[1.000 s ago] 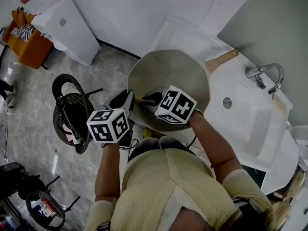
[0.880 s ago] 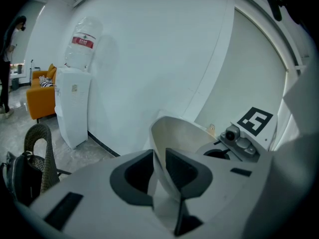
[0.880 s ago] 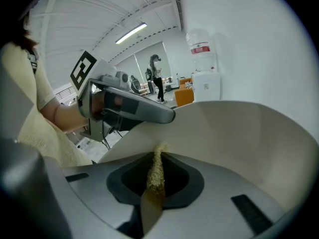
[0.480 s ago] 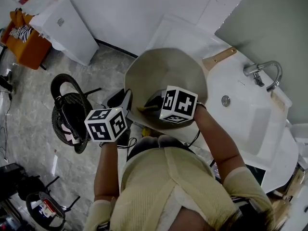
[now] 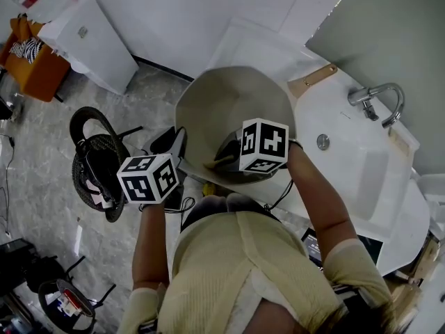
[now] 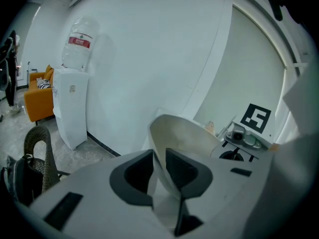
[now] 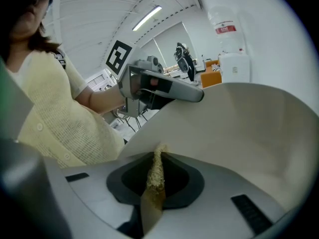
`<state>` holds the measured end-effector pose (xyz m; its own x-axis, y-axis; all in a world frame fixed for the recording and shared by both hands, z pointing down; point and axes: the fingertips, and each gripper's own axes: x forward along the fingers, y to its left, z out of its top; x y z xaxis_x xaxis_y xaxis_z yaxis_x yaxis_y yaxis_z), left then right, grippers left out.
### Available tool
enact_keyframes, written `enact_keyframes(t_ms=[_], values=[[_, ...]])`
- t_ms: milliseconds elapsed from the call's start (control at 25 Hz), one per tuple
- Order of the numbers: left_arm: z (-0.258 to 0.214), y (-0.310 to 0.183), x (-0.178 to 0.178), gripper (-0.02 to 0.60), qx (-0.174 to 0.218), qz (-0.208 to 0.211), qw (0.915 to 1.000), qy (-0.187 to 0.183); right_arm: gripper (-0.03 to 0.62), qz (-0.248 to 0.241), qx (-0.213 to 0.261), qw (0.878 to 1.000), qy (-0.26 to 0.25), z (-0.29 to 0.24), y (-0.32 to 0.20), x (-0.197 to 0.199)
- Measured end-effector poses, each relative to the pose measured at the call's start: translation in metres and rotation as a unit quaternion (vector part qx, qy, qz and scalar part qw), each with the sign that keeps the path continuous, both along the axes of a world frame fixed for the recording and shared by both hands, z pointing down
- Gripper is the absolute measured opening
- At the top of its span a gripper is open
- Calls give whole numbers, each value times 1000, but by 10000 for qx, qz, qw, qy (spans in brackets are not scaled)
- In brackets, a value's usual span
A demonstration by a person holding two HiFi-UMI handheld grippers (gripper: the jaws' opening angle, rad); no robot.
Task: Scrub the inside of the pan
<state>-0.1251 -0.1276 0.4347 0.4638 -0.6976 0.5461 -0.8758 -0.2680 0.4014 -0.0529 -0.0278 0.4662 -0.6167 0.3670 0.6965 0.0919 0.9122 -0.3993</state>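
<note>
The beige pan (image 5: pixel 236 106) is held tilted above the counter's edge. My left gripper (image 5: pixel 177 155) is shut on the pan's near-left rim, and in the left gripper view the thin pan wall (image 6: pixel 158 178) runs between its dark pads (image 6: pixel 182 171). My right gripper (image 5: pixel 221 160) reaches into the pan from the near side. It is shut on a flat yellowish scrub pad (image 7: pixel 155 176) whose edge presses against the pan's pale inside (image 7: pixel 244 133). The left gripper (image 7: pixel 149 88) shows at the rim in the right gripper view.
A white sink (image 5: pixel 368 186) with a chrome faucet (image 5: pixel 375 99) lies to the right of the pan, and a wooden handle (image 5: pixel 313 82) rests beside it. On the floor at left stand a black wicker chair (image 5: pixel 97 162), a white water dispenser (image 5: pixel 83 37) and an orange sofa (image 5: pixel 28 61).
My right gripper with the scrub pad has slid a little to the right along the pan's inside. The left gripper keeps its hold on the rim.
</note>
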Motion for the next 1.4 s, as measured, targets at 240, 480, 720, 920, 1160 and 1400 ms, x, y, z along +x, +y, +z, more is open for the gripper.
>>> enact_keyframes(t_ms=[240, 480, 720, 920, 1160, 1400], values=[[0, 1, 1, 127, -3, 65, 10000, -28, 55, -508, -291, 9981, 190, -4, 12, 13], [0, 1, 1, 127, 25, 132, 9999, -79, 55, -799, -416, 9952, 378, -9, 21, 29], [0, 1, 2, 127, 41, 184, 9998, -93, 54, -978, -467, 9915, 715, -11, 27, 48], [0, 1, 2, 127, 37, 224, 9996, -143, 54, -1191, -400, 9848, 1197, -7, 26, 68], [-1, 2, 4, 129, 48, 257, 9995, -157, 54, -1364, -317, 9744, 1760, -1, 23, 87], [-1, 5, 5, 130, 52, 288, 9994, -192, 52, -1453, 55, 9599, 2395, 8, 14, 102]])
